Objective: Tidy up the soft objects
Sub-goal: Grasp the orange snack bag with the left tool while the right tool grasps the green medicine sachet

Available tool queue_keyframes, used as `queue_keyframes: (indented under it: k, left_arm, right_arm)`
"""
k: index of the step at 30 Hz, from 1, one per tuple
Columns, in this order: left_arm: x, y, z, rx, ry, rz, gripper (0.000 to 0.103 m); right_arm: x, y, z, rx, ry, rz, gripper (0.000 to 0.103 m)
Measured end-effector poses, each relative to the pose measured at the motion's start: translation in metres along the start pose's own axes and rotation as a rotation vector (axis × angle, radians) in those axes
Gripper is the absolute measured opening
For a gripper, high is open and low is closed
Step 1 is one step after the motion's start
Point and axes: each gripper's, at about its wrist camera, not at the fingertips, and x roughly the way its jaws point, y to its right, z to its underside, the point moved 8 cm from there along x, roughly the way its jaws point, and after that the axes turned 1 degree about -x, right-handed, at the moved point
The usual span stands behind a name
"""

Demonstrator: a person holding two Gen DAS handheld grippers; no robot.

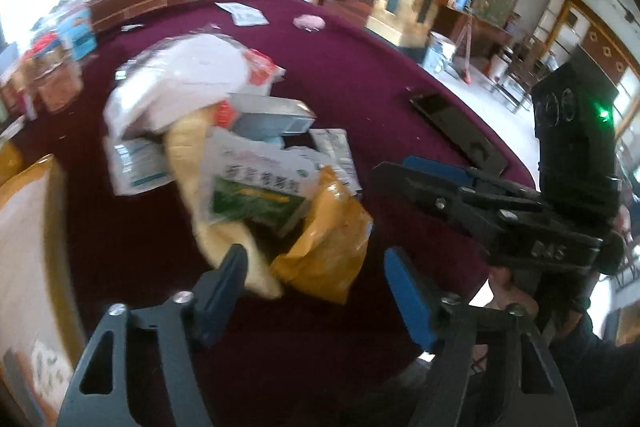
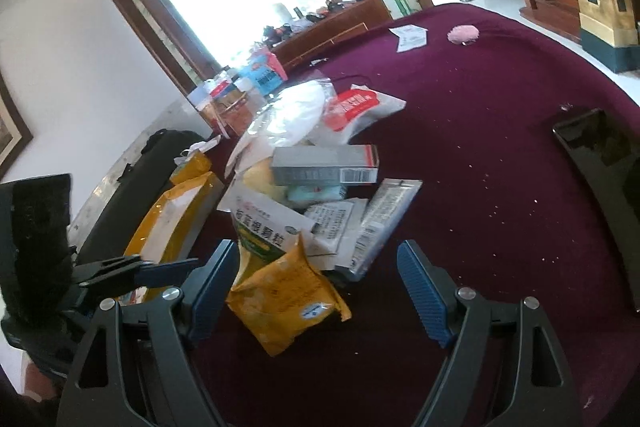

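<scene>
Yellow pouch point(image 2: 286, 301) ahead of right gripper point(image 2: 320, 297) — jaws apart, untouched

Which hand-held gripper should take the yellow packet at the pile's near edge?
Probably right: the right hand-held gripper is open with the yellow packet between its fingers; the left hand-held gripper sits slightly off it.

I see a dark phone point(image 2: 596, 143) near the maroon table's point(image 2: 460, 131) right edge, and cartons point(image 2: 262, 71) crowding its far-left edge.
</scene>
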Motion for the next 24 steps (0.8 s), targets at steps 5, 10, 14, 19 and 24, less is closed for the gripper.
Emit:
queue_keyframes:
  k: [5, 10, 14, 19, 24]
  left_arm:
    - [0.024, -0.005, -0.001, 0.025, -0.053, -0.032, 0.052]
    - [0.016, -0.011, 0.008, -0.005, -0.036, 0.029, 0.046]
    - [0.020, -0.021, 0.009, -0.060, -0.047, 0.072, 0.048]
    - [0.024, -0.025, 0.009, -0.119, -0.065, 0.151, 0.052]
    - [0.016, -0.022, 0.012, -0.139, -0.067, 0.187, 0.053]
  right_arm:
    - [0.002, 0.005, 0.000, 0.018, -0.010, -0.003, 0.080]
    - [0.008, 0.003, 0.001, 0.013, -0.025, -0.003, 0.080]
    - [0.014, 0.002, 0.002, 0.028, -0.037, -0.021, 0.080]
    - [0.015, -0.001, 0.002, 0.027, -0.038, -0.019, 0.080]
    - [0.018, 0.001, 0.002, 0.027, -0.045, -0.008, 0.080]
